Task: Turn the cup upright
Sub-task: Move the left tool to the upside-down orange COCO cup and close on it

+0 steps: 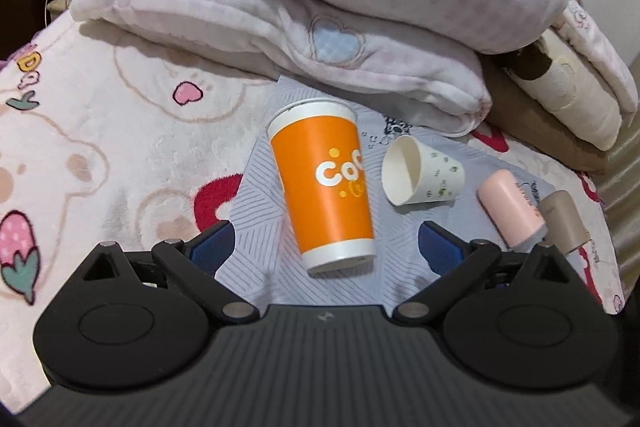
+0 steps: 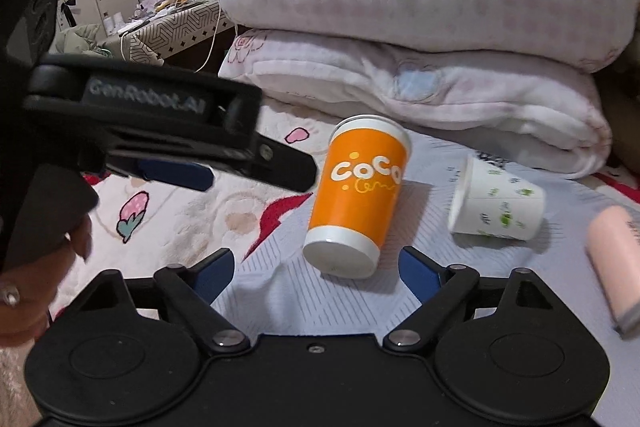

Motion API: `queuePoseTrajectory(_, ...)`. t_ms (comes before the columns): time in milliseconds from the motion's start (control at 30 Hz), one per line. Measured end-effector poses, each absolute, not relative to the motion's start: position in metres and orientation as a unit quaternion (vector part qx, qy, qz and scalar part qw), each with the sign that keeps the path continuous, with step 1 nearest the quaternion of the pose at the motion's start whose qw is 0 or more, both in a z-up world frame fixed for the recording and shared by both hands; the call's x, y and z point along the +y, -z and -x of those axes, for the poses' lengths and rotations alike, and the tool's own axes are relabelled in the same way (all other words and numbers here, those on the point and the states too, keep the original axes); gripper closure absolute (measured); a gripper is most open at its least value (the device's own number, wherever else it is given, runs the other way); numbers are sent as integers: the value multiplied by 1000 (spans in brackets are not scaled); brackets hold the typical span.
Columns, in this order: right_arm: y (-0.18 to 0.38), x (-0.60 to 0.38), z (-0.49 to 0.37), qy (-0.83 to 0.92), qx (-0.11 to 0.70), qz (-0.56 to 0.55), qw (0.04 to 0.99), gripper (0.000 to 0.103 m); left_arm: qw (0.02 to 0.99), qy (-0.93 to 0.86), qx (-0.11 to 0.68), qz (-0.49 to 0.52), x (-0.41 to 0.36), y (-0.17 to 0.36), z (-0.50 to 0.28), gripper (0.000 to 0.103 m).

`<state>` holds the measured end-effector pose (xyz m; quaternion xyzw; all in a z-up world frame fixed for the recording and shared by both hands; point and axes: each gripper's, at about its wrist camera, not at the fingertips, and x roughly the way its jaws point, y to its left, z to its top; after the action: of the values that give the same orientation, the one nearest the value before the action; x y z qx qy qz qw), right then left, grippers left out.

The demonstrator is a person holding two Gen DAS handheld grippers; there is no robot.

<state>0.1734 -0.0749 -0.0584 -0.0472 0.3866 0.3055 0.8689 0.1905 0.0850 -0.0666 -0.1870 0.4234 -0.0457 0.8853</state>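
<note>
Nothing flipped yet: orange cup (image 1: 324, 187) and small white cup (image 1: 422, 171) lie sideways, left gripper (image 1: 325, 245) and right gripper (image 2: 316, 271) both gaping, empty.

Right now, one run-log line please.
orange cup: on its side | left hand-held gripper: open, empty | right hand-held gripper: open, empty

The orange cup (image 2: 358, 199) carries white lettering reading "CoCo" on its side in the right wrist view, with a thin yellow scribble beneath that cannot be read; in the left wrist view only "CoC" shows. The side of the left gripper (image 2: 176, 163), seen from the right wrist camera, bears grey lettering that seems to read "GenRobot.AI", though it is blurred. Dark print on the pink tube (image 1: 514, 213) is too small to read.
</note>
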Motion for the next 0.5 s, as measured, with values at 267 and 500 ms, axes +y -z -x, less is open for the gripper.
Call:
queuePoseTrajectory(267,98,-70,-205,-288,403,11,869,13,875,60,433,206,92,92,-211,13)
queuePoseTrajectory(500,110,-66,-207,-292,380,14,878,18,865,90,441,221,81,111,-222,17)
